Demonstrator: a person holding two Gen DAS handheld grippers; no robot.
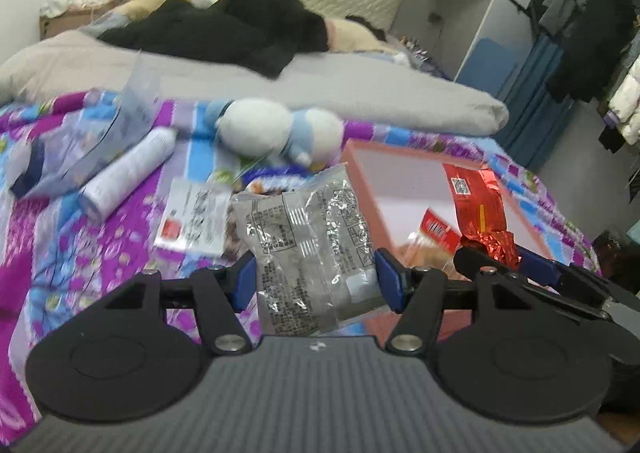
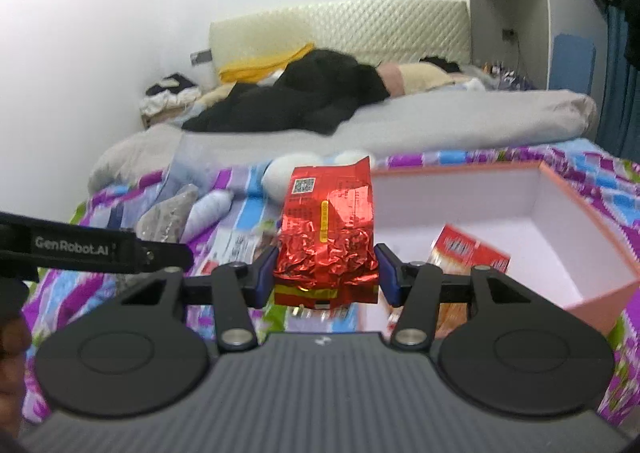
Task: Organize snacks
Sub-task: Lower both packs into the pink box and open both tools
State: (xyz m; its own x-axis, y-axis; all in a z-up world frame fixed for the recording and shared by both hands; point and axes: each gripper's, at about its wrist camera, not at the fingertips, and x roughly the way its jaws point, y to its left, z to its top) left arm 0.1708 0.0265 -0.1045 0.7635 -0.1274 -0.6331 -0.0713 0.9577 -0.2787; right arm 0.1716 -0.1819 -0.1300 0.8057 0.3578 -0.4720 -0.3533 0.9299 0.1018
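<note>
left tool (image 1: 316, 281) – clamps silver packet (image 1: 308, 237) | right tool (image 2: 326, 273) – clamps red packet (image 2: 328, 233)

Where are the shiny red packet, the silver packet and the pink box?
red packet (image 2: 326, 229), right wrist view, its crinkled middle
silver packet (image 1: 308, 229), left wrist view, its printed face
pink box (image 2: 600, 299), right wrist view, its near outer wall
</note>
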